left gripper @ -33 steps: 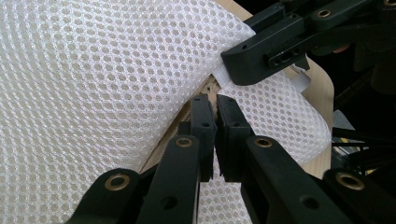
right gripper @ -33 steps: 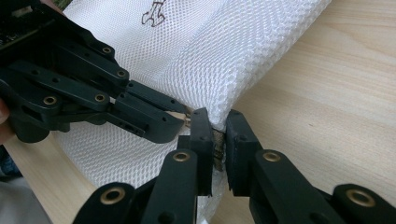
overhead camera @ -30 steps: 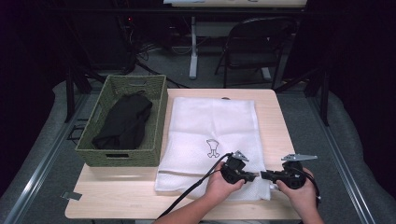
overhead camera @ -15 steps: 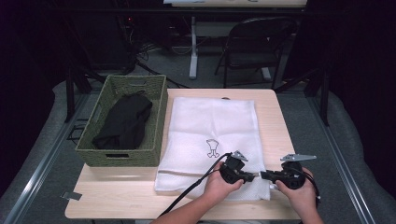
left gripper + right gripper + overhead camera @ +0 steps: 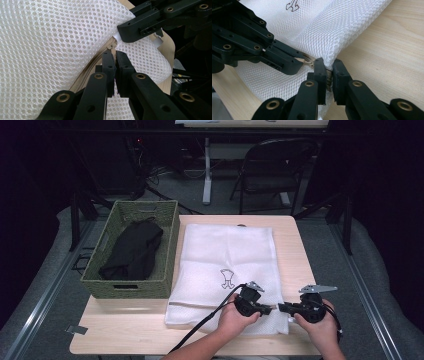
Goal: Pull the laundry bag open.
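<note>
Two grippers meet at near right corner of white mesh laundry bag on table. Left gripper clenched on zipper pull; right gripper pinches mesh corner. Risk: pull slips, thin mesh tears if tugged hard.

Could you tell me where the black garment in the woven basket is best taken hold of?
Grip the black garment at its bunched upper fold, coming straight down from above: the basket walls block any sideways approach, and the raised crumpled cloth likely gives a claw something to pinch.
</note>
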### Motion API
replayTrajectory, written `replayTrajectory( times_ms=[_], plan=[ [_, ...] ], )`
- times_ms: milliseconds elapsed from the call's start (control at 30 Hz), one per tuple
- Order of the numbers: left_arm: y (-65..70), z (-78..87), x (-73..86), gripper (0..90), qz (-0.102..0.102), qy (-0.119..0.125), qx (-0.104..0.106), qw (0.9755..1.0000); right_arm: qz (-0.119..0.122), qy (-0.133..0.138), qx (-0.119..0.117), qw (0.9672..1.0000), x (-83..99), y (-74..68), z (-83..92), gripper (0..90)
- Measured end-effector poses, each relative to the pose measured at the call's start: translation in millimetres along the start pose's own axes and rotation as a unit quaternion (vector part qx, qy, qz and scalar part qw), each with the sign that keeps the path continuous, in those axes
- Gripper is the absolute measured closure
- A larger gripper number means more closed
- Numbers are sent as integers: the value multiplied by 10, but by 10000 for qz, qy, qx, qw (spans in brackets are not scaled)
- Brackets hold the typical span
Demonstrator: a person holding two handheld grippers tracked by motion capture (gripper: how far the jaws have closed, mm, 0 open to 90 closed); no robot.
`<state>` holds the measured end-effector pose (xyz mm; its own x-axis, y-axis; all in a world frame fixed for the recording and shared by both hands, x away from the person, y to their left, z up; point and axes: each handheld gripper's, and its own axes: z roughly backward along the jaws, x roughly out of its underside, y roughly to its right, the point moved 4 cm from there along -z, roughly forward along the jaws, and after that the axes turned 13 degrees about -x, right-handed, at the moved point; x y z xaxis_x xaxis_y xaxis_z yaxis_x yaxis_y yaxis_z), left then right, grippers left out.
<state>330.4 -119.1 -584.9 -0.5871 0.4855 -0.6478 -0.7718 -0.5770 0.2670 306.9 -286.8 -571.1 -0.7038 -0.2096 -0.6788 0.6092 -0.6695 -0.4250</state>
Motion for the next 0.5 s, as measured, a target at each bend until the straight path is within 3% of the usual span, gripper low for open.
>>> replayTrajectory(
  times_ms=[100, 133, 167, 200, 267, 500],
  plan=[
    [-12, 1, 10, 873, 5, -38, -79, 10000, -35, -13, 26, 10000, 0, -8, -5, 841],
    [-40, 12, 22, 874, -19, -59, -218, 9997, 17, -60, 210, 9998, 3, 2, -2, 841],
    [-64, 22, 33, 873, 36, -71, -244, 9997, 66, -98, 430, 9990, 6, 34, 19, 842],
    [-100, 46, 47, 874, 144, -79, -193, 9997, 19, -74, 472, 9989, 8, 62, 42, 842],
    [-124, 96, 66, 873, 118, -64, -191, 9997, -263, 56, 311, 9992, 25, 132, 96, 841],
    [-184, 211, 131, 873, 39, -115, -252, 9996, -212, 61, 276, 9994, 28, 122, 80, 840]
  ],
)
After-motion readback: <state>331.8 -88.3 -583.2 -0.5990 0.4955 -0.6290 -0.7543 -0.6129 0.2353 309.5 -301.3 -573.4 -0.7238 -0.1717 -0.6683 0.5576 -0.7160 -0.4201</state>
